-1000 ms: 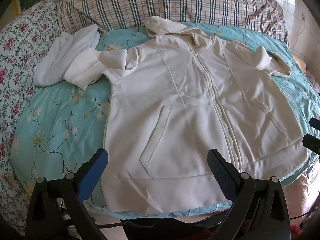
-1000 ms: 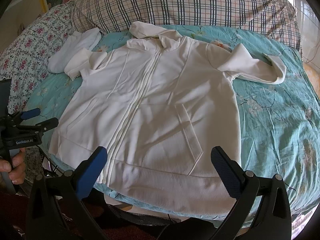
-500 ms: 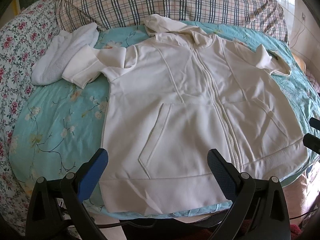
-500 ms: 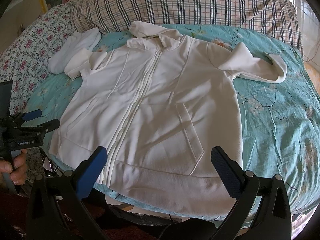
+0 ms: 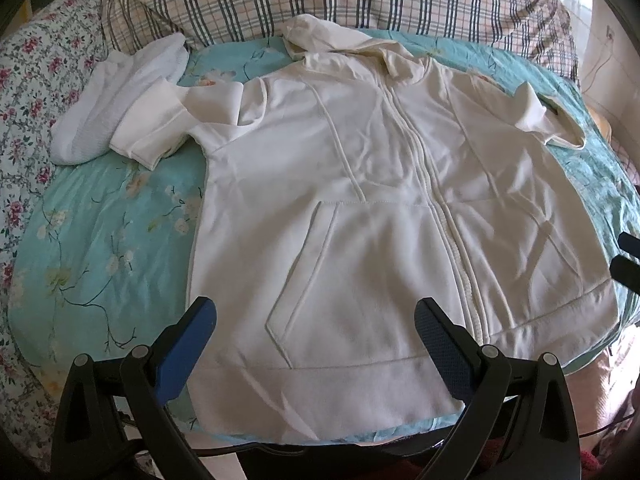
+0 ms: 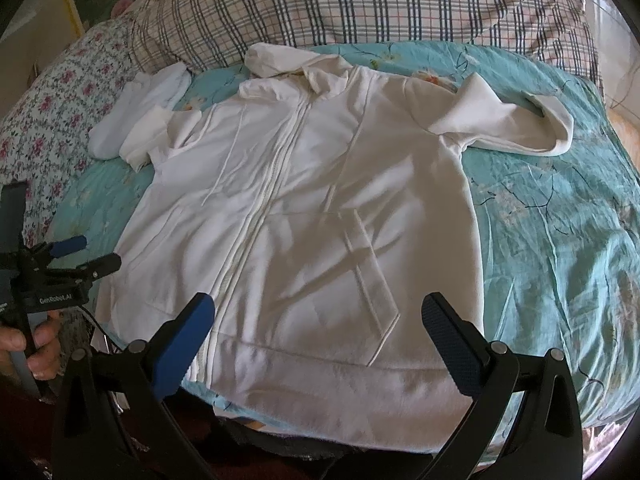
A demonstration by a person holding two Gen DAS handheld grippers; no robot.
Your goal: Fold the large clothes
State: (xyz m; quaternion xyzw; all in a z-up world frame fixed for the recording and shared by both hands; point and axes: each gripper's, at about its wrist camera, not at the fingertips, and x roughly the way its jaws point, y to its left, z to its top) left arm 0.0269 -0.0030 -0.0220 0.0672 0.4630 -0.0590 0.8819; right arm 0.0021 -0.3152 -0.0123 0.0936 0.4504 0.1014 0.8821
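Nearest, left gripper (image 5: 314,330): two black arms with blue bumpy pads (image 5: 438,354), spread wide, pinching nothing, up above the near edge of the bed (image 5: 100,240). Right gripper (image 6: 318,328): same shape, same blue pads, spread wide too, holding nothing. Off to the left in the right view, a hand (image 6: 34,344) wrapped round the other tool's handle.

Under both, a hoodie (image 5: 360,220) (image 6: 304,216). Cream white, soft and thick looking, flat on the bed, front side up. Thick band along the bottom hem, right at the near bed edge, hanging a bit over it. Slanted pockets on each side. Zipper (image 5: 436,200) straight up the middle, zipped. Soft wrinkles and shadows across the cloth. Left sleeve (image 5: 176,120) bent in short beside the shoulder. Right sleeve (image 6: 504,124) folded back on itself, out on the sheet. Hood (image 5: 336,36) bunched up at the far end.

Bed sheet teal, with pale flowers and thin dark twigs, a bit crumpled on the right side. Round-looking edge in these views.

Farther back, a small white towel (image 5: 116,100), bumpy and fuzzy, just beside the left sleeve, touching it. Left of that, a quilt (image 5: 24,92) with tiny pink flowers. Farthest, a big puffy plaid blanket (image 6: 360,4), tan with dark blue lines, along the back. Bright shiny floor (image 5: 576,0) past the right corner.
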